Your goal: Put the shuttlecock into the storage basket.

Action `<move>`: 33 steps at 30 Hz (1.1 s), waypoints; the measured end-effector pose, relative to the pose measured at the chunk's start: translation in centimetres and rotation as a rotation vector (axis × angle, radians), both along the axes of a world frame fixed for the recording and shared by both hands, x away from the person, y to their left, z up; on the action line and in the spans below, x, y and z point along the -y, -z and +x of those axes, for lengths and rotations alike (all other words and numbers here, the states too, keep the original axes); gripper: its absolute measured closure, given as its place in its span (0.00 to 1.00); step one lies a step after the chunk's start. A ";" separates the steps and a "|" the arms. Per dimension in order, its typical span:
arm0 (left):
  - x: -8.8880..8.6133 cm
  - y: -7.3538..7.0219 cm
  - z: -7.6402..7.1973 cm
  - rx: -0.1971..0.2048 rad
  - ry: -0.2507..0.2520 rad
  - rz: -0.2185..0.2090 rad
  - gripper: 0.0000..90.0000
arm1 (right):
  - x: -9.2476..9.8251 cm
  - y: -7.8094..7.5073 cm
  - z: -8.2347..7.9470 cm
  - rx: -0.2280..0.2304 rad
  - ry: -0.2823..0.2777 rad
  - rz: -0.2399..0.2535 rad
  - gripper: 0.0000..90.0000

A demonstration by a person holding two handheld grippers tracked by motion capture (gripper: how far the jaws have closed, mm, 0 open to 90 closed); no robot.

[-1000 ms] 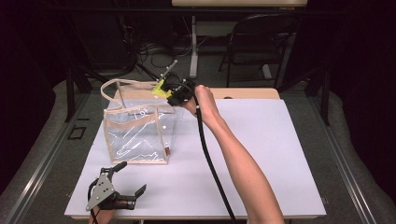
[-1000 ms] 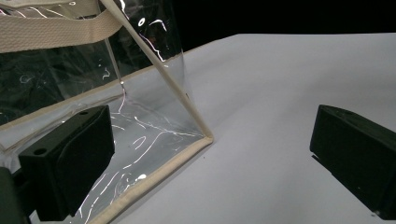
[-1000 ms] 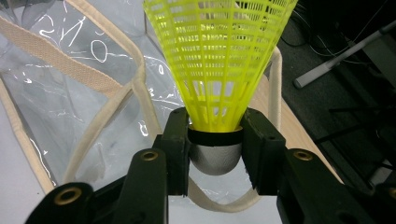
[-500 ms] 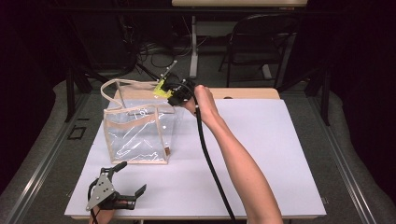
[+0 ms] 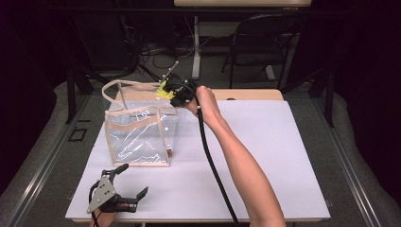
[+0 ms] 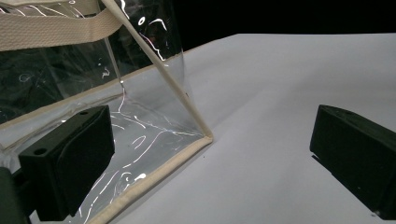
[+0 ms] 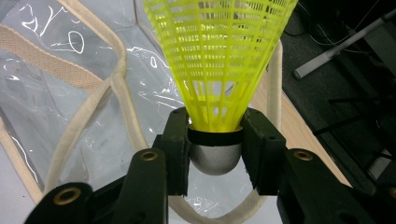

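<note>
A clear plastic tote bag (image 5: 137, 135) with beige trim and straps stands upright on the white table (image 5: 265, 156), left of centre. My right gripper (image 5: 166, 90) hovers over the bag's back right corner, shut on a yellow shuttlecock (image 7: 219, 56); both pads clamp its silver cork base (image 7: 215, 158), with the skirt pointing away from the camera. Beneath it lie the bag's open mouth and beige strap (image 7: 116, 88). My left gripper (image 5: 130, 182) rests near the table's front left edge, jaws wide open and empty. In the left gripper view the bag's near bottom corner (image 6: 203, 137) lies between the spread jaws, untouched.
A wooden board (image 5: 246, 94) lies along the table's far edge. A dark chair (image 5: 265, 47), desk legs and cables stand behind the table. The right gripper's black cable (image 5: 213, 165) trails across the table toward the front.
</note>
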State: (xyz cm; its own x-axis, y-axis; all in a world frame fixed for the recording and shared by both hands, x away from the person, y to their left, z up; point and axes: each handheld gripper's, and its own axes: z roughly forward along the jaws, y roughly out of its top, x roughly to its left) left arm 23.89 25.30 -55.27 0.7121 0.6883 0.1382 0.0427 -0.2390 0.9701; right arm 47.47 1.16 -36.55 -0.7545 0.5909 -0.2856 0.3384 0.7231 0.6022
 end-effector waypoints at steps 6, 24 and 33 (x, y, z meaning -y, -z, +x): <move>0.0 0.0 0.0 0.000 0.000 0.001 0.00 | 0.0 0.1 0.2 0.000 0.003 -0.003 0.71; 0.0 0.0 0.0 -0.001 0.000 0.000 0.00 | -0.2 0.4 0.5 0.001 0.021 -0.023 0.71; 0.0 0.0 0.0 -0.002 0.002 -0.003 0.00 | -0.3 0.6 0.6 -0.003 0.019 -0.030 0.71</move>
State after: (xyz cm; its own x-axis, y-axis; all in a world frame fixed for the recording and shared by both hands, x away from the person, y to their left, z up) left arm 23.85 25.34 -55.27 0.7137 0.6873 0.1353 0.0437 -0.2365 0.9707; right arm 48.05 1.51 -37.16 -0.7438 0.5966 -0.3015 0.3540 0.7342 0.5794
